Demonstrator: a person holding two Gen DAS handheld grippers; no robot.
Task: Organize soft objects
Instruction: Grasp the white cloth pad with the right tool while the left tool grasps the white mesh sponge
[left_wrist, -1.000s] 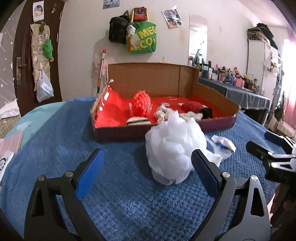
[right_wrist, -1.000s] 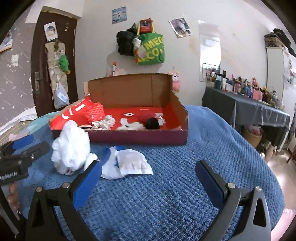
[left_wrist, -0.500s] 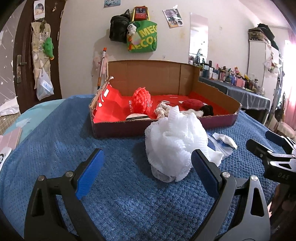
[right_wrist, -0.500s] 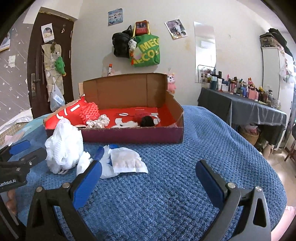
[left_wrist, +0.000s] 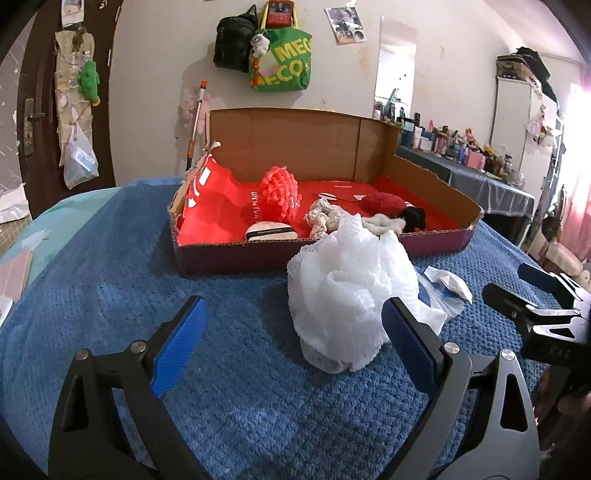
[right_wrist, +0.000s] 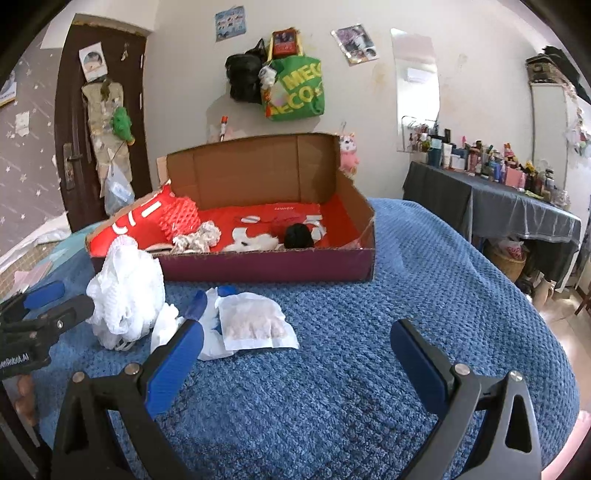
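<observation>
A white mesh bath pouf (left_wrist: 351, 291) lies on the blue blanket (left_wrist: 110, 258), just in front of my open left gripper (left_wrist: 291, 347), nearer its right finger. It also shows in the right wrist view (right_wrist: 127, 291). A clear packet of pale soft pads (right_wrist: 255, 325) and crumpled white-blue wrappers (right_wrist: 207, 325) lie beside the pouf, ahead of my open, empty right gripper (right_wrist: 299, 354). Behind stands an open cardboard box (left_wrist: 424, 243) with a red lining, holding a red knitted item (left_wrist: 279, 192), a cream scrunchie (left_wrist: 323, 218) and red and black soft pieces (left_wrist: 391, 206).
The blanket's right edge drops off toward the floor (right_wrist: 561, 317). A dark-clothed table with bottles (right_wrist: 498, 192) stands at the right. Bags hang on the back wall (right_wrist: 291, 92). A door (right_wrist: 96, 140) is at the left.
Both grippers have edged slightly forward and lower toward the items on the blanket; the pouf looks a little closer in the left wrist view. Nothing was grasped.
</observation>
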